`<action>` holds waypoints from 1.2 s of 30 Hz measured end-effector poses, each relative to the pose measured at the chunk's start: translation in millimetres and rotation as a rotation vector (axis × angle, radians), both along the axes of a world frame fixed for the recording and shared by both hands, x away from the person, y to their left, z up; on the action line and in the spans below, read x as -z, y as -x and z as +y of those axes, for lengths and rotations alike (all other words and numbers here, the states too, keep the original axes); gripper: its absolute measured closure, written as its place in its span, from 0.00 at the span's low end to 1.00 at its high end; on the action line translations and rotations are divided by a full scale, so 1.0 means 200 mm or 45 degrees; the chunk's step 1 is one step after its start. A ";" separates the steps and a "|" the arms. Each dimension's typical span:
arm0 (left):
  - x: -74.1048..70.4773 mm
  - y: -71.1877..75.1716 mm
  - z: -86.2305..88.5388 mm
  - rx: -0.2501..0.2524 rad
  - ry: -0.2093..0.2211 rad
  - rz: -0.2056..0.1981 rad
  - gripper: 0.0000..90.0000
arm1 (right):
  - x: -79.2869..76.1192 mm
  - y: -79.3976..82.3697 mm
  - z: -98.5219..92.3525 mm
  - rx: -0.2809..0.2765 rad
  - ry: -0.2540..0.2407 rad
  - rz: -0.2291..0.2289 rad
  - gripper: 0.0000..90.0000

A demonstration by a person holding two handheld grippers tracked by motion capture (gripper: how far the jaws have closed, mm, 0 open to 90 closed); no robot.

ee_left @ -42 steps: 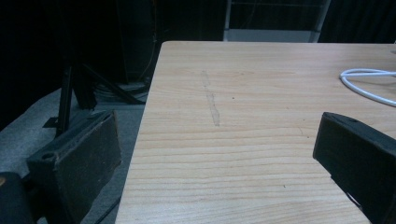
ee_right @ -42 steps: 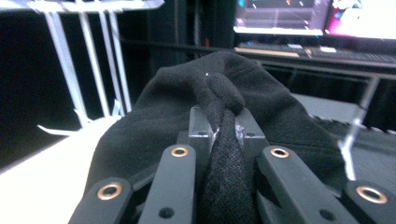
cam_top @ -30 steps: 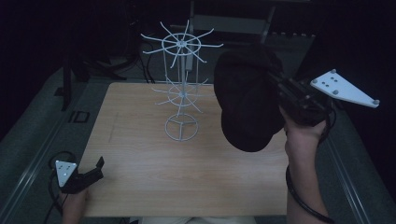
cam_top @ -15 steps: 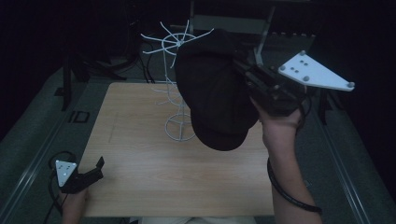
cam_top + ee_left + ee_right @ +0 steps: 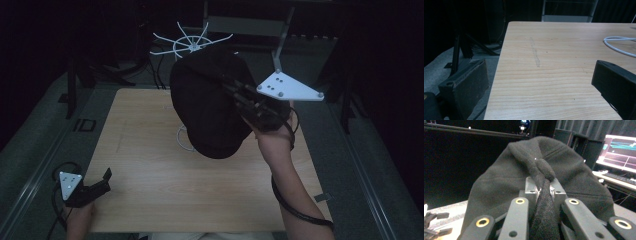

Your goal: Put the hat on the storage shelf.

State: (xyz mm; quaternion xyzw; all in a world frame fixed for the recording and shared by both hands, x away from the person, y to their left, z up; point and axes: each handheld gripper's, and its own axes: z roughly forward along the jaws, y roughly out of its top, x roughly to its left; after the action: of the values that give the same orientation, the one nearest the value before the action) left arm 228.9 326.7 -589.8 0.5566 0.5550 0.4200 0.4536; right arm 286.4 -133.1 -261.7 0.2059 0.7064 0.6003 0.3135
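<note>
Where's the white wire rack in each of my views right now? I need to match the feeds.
High view: the white wire rack stands at the table's far edge, top centre, mostly behind the black fabric hat.
Left gripper view: its white base ring lies at the right edge.
Right gripper view: not in it.
Shared landmark: the light wooden table.

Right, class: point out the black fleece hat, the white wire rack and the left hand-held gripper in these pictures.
black fleece hat (image 5: pixel 207 112): high view, on the crown's broad side.
white wire rack (image 5: pixel 186 46): high view, on the top ring with spokes.
left hand-held gripper (image 5: pixel 106 178): high view, between its open jaw tips.
</note>
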 end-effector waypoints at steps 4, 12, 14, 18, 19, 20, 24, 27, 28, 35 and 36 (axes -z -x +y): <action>0.00 0.00 0.00 0.000 -0.001 0.001 0.02 | 0.03 0.00 0.00 -0.008 0.009 0.007 0.90; 0.00 0.00 0.00 0.001 0.003 -0.002 0.02 | 0.16 -0.05 0.00 -0.054 0.035 0.099 0.89; 0.00 0.00 0.00 0.005 0.002 -0.003 0.02 | 0.18 -0.06 0.00 -0.047 0.040 0.101 0.89; 0.00 0.00 0.00 0.006 0.003 -0.002 0.02 | 0.21 -0.07 0.00 -0.050 0.044 0.119 0.85; 0.00 0.00 0.00 0.006 0.002 -0.002 0.02 | 0.22 -0.07 0.00 -0.053 0.044 0.128 0.82; 0.00 0.00 0.00 0.006 0.003 -0.001 0.02 | 0.23 -0.08 0.00 -0.056 0.044 0.137 0.78; 0.00 0.00 0.00 0.005 0.004 -0.002 0.02 | 0.25 -0.08 -0.01 -0.058 0.028 0.159 0.67; 0.00 0.00 0.00 0.005 0.005 -0.002 0.02 | 0.26 -0.08 -0.02 -0.062 0.016 0.161 0.63; 0.00 0.00 0.00 0.005 0.005 -0.003 0.02 | 0.27 -0.07 -0.05 -0.058 0.004 0.156 0.57; 0.00 0.00 0.00 0.004 0.005 -0.002 0.02 | 0.32 -0.05 -0.13 -0.052 -0.009 0.169 0.47; 0.00 0.00 0.00 0.004 0.003 -0.001 0.02 | 0.32 -0.05 -0.14 -0.049 -0.001 0.170 0.46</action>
State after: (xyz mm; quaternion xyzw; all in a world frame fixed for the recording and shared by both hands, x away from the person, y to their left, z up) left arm 229.1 326.5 -589.8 0.5568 0.5546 0.4187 0.4551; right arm 296.7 -160.7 -326.4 0.2322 0.7292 0.5915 0.2539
